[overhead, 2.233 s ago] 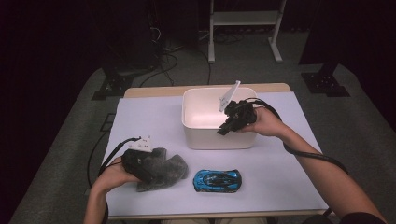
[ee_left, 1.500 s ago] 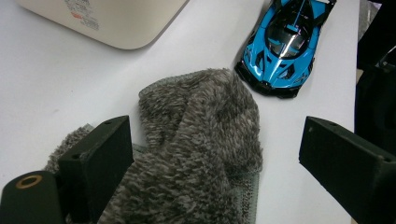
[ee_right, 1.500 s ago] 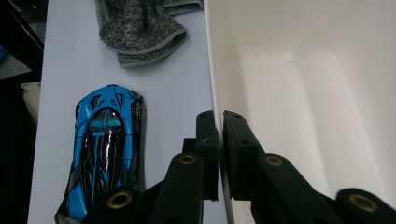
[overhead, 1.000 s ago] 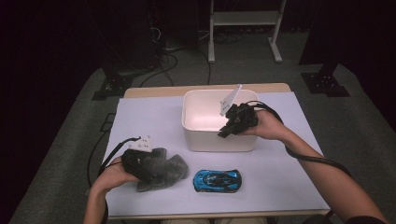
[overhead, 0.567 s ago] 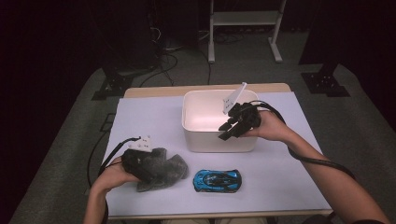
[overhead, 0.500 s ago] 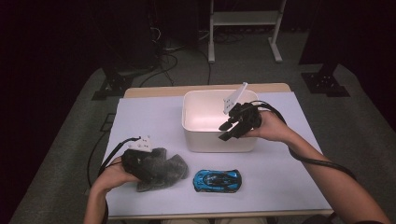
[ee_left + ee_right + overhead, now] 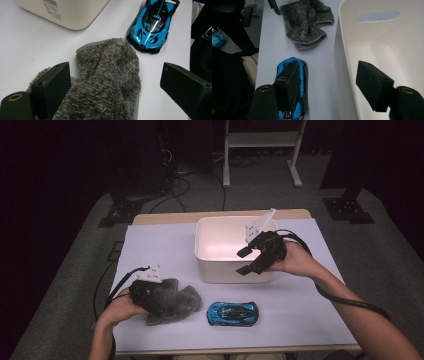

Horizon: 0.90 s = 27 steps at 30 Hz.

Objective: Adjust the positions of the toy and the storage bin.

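A grey fuzzy cloth [image 7: 176, 301] lies crumpled at the front left of the white table. My left gripper [image 7: 159, 301] rests over it, jaws open and astride the cloth [image 7: 107, 75], not pressing it. A blue toy car [image 7: 232, 312] sits just right of the cloth, its nose near the cloth [image 7: 152, 25]. My right gripper [image 7: 243, 261] hovers over the front right rim of a white bin [image 7: 225, 270]. Its jaws have just been opening and nothing is held between them. In the right gripper view [image 7: 329, 68] the bin's front wall [image 7: 344, 62] runs below the gap, with the car [image 7: 303, 82] on the left.
The bin's inside [image 7: 367, 37] looks bare where it shows, with a handle slot in its far wall. The table's front edge runs just behind the car. Dark floor, cables and a metal stand [image 7: 260, 150] lie beyond the table.
The right gripper's jaws went from shut to open, and the hand lifted slightly and drifted right over the bin's rim. The left hand, cloth and car stayed put.
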{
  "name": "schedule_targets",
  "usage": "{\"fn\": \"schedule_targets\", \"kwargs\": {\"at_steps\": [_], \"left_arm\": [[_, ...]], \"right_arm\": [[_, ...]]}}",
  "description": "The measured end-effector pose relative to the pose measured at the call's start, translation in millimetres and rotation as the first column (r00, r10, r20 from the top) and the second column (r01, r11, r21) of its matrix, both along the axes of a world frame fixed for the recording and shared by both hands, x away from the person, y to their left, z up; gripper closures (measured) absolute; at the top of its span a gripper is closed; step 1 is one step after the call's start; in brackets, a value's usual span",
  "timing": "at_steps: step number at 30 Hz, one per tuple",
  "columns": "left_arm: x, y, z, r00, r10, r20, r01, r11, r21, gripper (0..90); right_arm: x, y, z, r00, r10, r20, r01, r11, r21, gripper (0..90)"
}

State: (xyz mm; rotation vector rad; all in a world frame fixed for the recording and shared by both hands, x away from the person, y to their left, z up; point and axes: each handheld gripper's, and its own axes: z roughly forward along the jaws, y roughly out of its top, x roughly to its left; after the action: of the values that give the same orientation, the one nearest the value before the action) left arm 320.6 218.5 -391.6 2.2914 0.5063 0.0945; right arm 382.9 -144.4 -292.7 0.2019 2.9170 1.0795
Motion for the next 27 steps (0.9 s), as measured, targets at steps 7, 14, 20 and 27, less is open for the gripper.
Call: {"fn": "schedule_targets", "kwargs": {"at_steps": [7,14,20,27], "left_arm": [[0.0,0.0,0.7,1.0000,-0.002,0.003,0.002,1.0000,0.004,8.4],[-0.1,0.4,0.6,1.0000,-0.001,0.003,0.001,1.0000,0.005,8.3],[-0.2,0.8,0.6,1.0000,0.001,0.004,-0.001,1.0000,0.005,8.3],[-0.4,1.3,0.7,1.0000,0.003,0.004,-0.003,1.0000,0.002,7.4]], "right_arm": [[-24.2,1.3,-3.0,0.9997,0.021,0.009,-0.021,0.9997,0.011,25.9],[-41.5,4.4,-22.0,0.9995,0.031,0.003,-0.031,0.9995,0.004,20.3],[-49.7,9.6,-45.7,0.9998,0.020,-0.002,-0.020,0.9996,-0.020,17.4],[-50.6,16.8,-75.0,0.9997,0.019,-0.017,-0.019,0.9986,-0.048,17.3]]}}
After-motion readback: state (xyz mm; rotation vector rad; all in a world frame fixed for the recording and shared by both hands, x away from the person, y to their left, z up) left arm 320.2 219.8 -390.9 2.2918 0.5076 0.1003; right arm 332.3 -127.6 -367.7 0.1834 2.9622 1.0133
